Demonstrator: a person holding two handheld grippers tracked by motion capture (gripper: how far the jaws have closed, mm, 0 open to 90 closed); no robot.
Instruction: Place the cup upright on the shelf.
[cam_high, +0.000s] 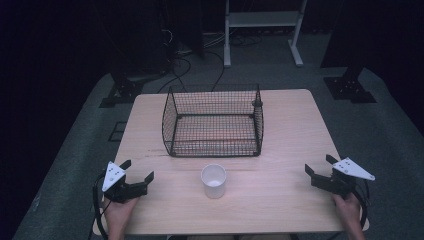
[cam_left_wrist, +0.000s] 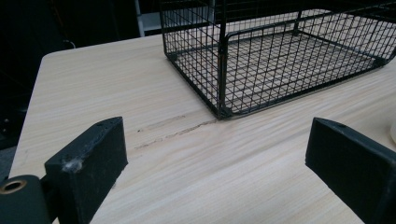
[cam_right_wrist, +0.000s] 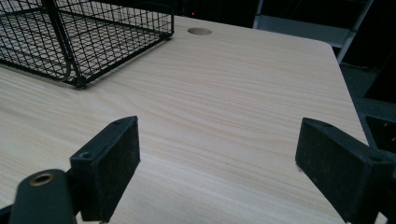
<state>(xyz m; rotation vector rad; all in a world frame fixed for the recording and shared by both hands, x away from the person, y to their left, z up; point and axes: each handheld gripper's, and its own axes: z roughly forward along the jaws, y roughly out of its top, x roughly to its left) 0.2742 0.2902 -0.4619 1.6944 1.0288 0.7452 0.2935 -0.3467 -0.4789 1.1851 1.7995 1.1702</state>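
smooth round white cup (cam_high: 213, 181) before boxy black wire-mesh basket (cam_high: 212, 121), both grippers' blocky fingers (cam_left_wrist: 88, 163) spread, empty

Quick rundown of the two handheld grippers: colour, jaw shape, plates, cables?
Both the left gripper and right gripper are black, with two blocky flat-faced jaws. Each carries a grey three-cornered plate with small dots on top and trails a black cable by the hand.

Both grippers (cam_high: 136, 170) (cam_high: 320, 165) wide apart, agape
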